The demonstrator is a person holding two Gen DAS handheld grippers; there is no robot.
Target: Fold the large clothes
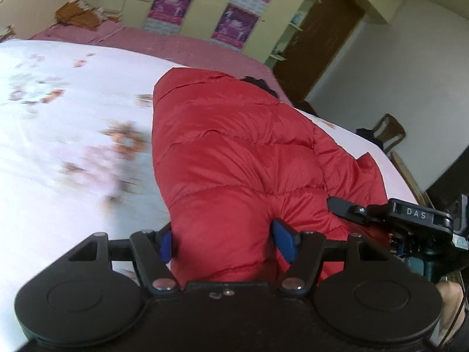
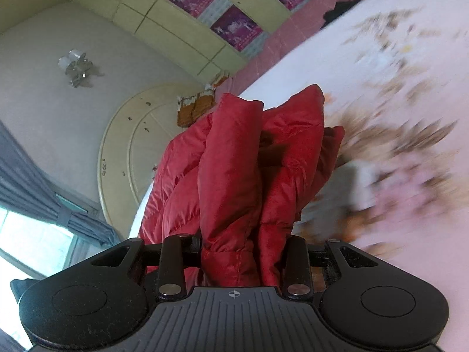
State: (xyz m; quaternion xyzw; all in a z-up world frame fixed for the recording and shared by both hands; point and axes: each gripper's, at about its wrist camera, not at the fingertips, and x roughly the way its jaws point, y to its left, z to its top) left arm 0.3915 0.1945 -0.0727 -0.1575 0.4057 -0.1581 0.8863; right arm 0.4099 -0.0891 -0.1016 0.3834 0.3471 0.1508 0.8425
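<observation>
A red quilted puffer jacket [image 1: 234, 158] lies on a white floral bed sheet [image 1: 58, 123]. My left gripper [image 1: 225, 243] is shut on a thick fold of the jacket's near edge, with blue pads [image 1: 285, 242] pressed on both sides. My right gripper [image 1: 395, 214] shows at the right of the left wrist view, beside the jacket. In the right wrist view my right gripper [image 2: 241, 252] is shut on a bunched part of the jacket [image 2: 234, 164], which rises in folds in front of the camera. The fingertips are hidden by fabric.
The bed's pink cover [image 1: 181, 47] runs along the far side, by a yellow-green wardrobe with purple posters [image 1: 231, 23]. A wooden chair [image 1: 387, 132] and a brown door [image 1: 322, 38] stand right of the bed. A round headboard [image 2: 132, 152] and a curtained window [image 2: 35, 205] show in the right wrist view.
</observation>
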